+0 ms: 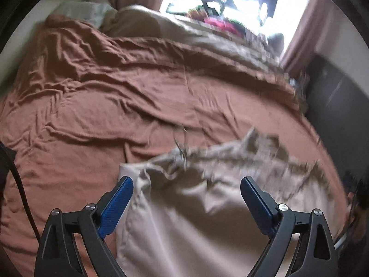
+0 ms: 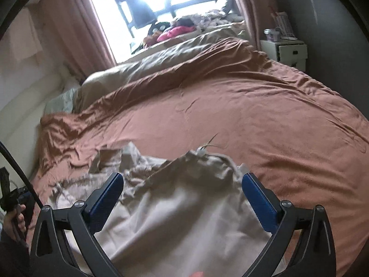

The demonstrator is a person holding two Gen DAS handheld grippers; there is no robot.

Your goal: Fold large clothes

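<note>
A beige garment [image 1: 191, 198] with drawstrings lies crumpled at the near edge of a bed covered in a rust-brown sheet [image 1: 103, 97]. My left gripper [image 1: 186, 184] is open, its blue-padded fingers spread over the garment's left part, holding nothing. In the right wrist view the same garment [image 2: 175, 203] lies below my right gripper [image 2: 182, 180], which is open and empty, jaws wide over the waistband area with a white drawstring [image 2: 203, 150]. The left view is motion-blurred on the right side.
A beige duvet [image 2: 150, 62] and pillows [image 1: 85, 11] lie at the bed's far side under a bright window [image 2: 161, 0] with clutter on the sill. A white nightstand [image 2: 288, 50] stands at the far right. A dark wall [image 1: 341, 106] borders the bed.
</note>
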